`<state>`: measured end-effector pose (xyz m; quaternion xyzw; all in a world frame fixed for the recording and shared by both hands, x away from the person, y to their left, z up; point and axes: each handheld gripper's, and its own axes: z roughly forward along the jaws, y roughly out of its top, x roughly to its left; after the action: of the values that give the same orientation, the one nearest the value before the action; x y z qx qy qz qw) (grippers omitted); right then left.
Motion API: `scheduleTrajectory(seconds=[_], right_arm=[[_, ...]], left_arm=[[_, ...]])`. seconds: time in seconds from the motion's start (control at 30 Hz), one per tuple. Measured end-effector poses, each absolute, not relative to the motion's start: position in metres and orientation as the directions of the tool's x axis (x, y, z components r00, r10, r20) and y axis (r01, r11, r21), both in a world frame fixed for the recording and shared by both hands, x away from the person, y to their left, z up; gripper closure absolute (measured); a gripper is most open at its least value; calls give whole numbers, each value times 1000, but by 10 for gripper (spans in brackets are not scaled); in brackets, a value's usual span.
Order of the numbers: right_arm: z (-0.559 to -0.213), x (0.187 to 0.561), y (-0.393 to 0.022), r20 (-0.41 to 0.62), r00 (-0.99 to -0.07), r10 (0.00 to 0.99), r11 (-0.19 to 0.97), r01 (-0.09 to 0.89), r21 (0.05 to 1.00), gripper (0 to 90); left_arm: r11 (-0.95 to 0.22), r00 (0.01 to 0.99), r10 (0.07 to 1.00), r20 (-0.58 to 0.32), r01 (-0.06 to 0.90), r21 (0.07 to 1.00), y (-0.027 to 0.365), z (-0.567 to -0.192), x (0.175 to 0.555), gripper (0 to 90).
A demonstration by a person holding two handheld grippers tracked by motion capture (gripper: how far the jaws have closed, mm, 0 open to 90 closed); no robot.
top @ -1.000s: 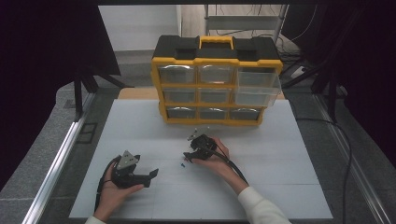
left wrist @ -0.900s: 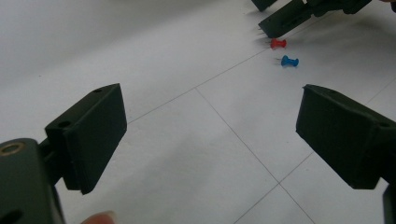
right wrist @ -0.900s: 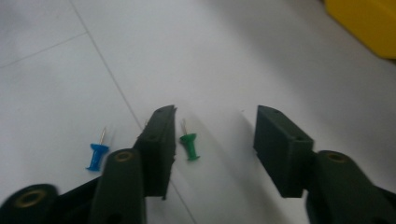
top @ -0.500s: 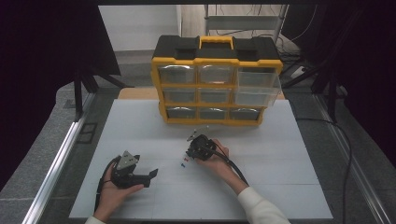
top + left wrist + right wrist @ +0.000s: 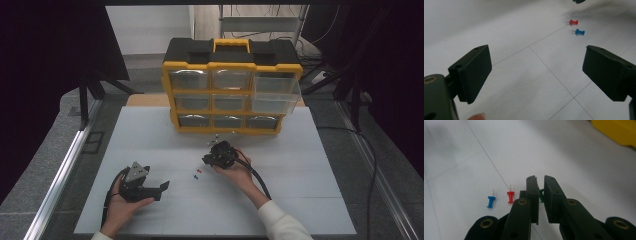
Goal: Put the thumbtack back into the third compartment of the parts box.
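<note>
Right tongs (image 5: 540,195) pinching green pin (image 5: 541,195), red (image 5: 510,196) & blue (image 5: 491,201) pins beside

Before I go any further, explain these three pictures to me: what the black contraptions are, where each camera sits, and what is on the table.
A person sits at a white table and holds a hand-operated clamp in each hand. The high view looks down from above: the left tool is at the left, the right tool near the middle. Each of the other two pictures comes from a camera riding on one tool, looking along its two black jaws. At the back stands a yellow and black drawer organiser. A red pushpin and a blue pushpin lie loose on the table. The left tool's jaws stand wide apart, holding nothing. The right tool has just closed on a green pushpin.
</note>
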<state>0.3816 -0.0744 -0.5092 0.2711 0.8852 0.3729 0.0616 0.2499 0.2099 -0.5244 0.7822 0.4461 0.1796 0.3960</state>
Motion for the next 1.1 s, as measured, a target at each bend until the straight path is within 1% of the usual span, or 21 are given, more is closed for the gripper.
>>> scheduleTrajectory(seconds=[0.17, 0.37, 0.47, 0.83, 1.1], right_arm=[[-498, 378, -84, 125, -843, 524, 539, 441, 717, 822], [-486, 373, -88, 119, -850, 514, 521, 418, 744, 822], [-477, 372, -93, 132, -851, 508, 497, 416, 762, 822], [-461, 366, -109, 156, -840, 520, 452, 426, 784, 822], [-451, 363, -114, 152, -838, 524, 435, 416, 799, 822]], left_arm=[[-286, 534, 843, -72, 557, 780, 210, -524, 250, 91], [-285, 533, 843, -72, 557, 780, 210, -524, 250, 92], [-283, 530, 845, -73, 558, 780, 211, -524, 251, 92], [-283, 532, 844, -74, 557, 781, 211, -524, 250, 93], [-282, 530, 844, -74, 557, 781, 211, -524, 250, 93]])
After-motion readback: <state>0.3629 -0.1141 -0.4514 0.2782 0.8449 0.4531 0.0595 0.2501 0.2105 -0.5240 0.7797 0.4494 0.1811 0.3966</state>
